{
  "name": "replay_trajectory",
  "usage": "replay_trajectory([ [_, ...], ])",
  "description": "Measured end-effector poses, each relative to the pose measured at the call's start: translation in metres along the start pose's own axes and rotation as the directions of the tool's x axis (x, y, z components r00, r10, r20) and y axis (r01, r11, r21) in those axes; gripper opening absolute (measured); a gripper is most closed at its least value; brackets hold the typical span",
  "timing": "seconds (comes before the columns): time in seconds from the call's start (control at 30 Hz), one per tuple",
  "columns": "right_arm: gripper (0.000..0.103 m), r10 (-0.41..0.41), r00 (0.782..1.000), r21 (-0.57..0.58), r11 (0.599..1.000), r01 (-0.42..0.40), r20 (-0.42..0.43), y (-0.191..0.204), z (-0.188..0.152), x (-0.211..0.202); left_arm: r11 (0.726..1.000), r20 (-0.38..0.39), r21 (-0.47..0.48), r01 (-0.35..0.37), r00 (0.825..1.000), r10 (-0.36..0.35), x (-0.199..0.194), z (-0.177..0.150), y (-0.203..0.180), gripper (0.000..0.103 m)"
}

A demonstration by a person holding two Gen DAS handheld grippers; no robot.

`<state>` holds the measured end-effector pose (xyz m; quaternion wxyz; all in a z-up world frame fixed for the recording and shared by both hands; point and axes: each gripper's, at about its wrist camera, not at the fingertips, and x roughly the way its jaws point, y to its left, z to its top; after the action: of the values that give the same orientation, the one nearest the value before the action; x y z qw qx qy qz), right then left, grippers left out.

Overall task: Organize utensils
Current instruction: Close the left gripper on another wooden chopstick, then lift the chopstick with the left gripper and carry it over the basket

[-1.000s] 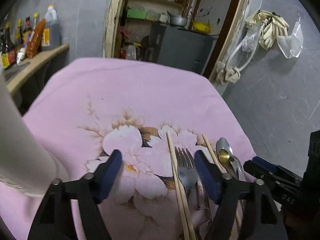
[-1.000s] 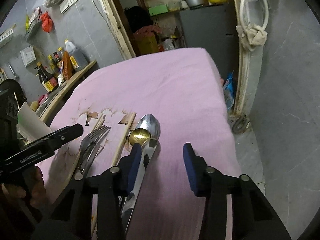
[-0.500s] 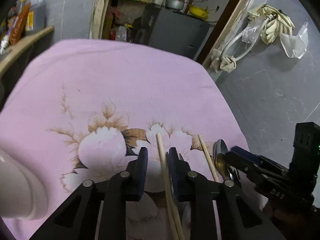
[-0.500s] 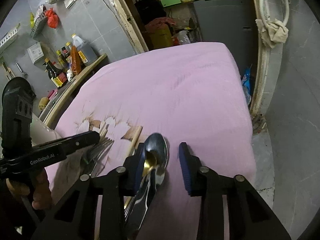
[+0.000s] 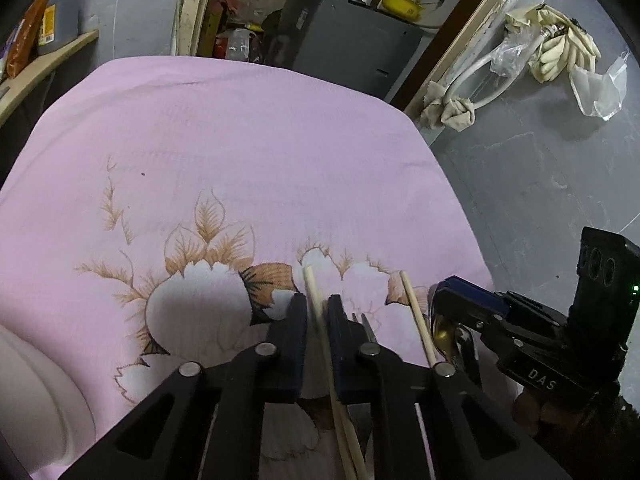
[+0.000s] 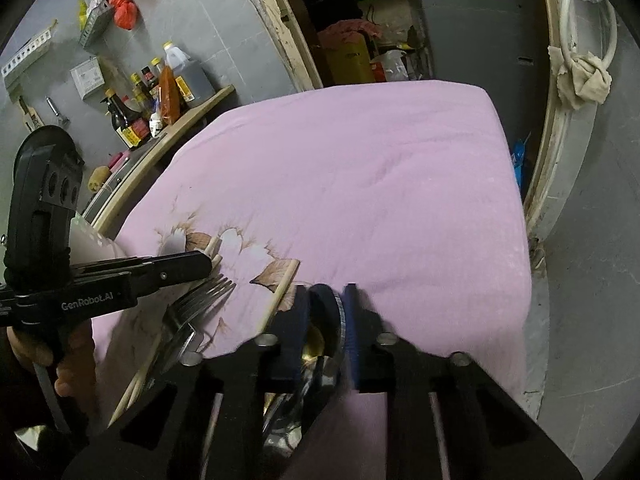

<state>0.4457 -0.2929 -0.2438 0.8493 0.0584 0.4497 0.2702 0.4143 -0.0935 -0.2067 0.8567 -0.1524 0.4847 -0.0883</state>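
My left gripper [image 5: 318, 300] is shut on a wooden chopstick [image 5: 310, 280] that lies on the pink flowered cloth [image 5: 240, 140]. A second chopstick [image 5: 416, 316] lies just to its right, and fork tines [image 5: 370, 326] show between the two. In the right wrist view my right gripper [image 6: 325, 292] has its jaws closing on the bowls of stacked spoons [image 6: 326, 312], one silver and one gold, and the pads press on them. The left gripper [image 6: 200, 264] shows at the left of that view, beside the forks [image 6: 208, 294] and the free chopstick [image 6: 280, 292].
A white cylindrical container [image 5: 32, 392] stands at the near left of the cloth. A wooden shelf with sauce bottles [image 6: 160, 92] runs along the left wall. The cloth's right edge drops to grey floor [image 5: 540, 180]. A doorway with a dark cabinet [image 5: 344, 36] lies behind.
Both grippers moved forward and closed. The left went from wide open to shut on the left chopstick. The right narrowed around the spoons and now presses on them.
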Motion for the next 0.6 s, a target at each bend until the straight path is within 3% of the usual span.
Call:
replay_trajectory([
  [0.17,0.003,0.012,1.000,0.028,1.000,-0.012,0.025,-0.004,-0.002,-0.010,0.999,0.008,-0.035,0.014,1.000,-0.014,-0.006,-0.003,0.005,0.005],
  [0.37,0.001,-0.042,0.995,0.004,0.999,0.042,0.091,0.009,-0.001,-0.038,0.999,0.079,-0.035,0.032,0.996,-0.029,-0.030,-0.009,0.004,0.005],
  [0.6,0.001,-0.157,0.961,-0.024,0.986,0.167,0.229,0.032,0.006,-0.087,0.999,0.175,-0.019,0.032,0.984,-0.029,-0.067,-0.009,0.002,0.005],
])
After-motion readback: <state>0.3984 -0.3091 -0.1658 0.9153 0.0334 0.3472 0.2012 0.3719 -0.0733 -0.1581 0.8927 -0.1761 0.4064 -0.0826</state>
